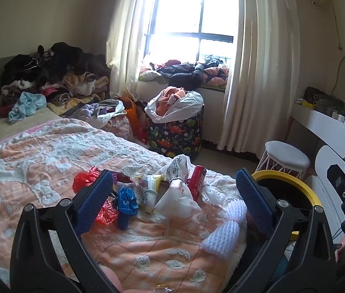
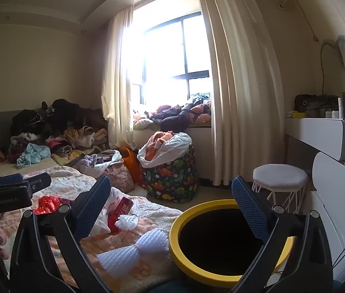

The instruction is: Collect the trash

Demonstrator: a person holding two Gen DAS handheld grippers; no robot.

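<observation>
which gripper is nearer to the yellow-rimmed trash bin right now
Right. The right gripper hangs open directly over the yellow-rimmed bin beside the bed. The left gripper is open over the trash on the blanket, with the bin off to its right.

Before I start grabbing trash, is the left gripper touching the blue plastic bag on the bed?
Apart. In the left wrist view, the left gripper is open above the bed, and the blue plastic bag lies on the blanket between the fingers, with neither finger against it.
</observation>
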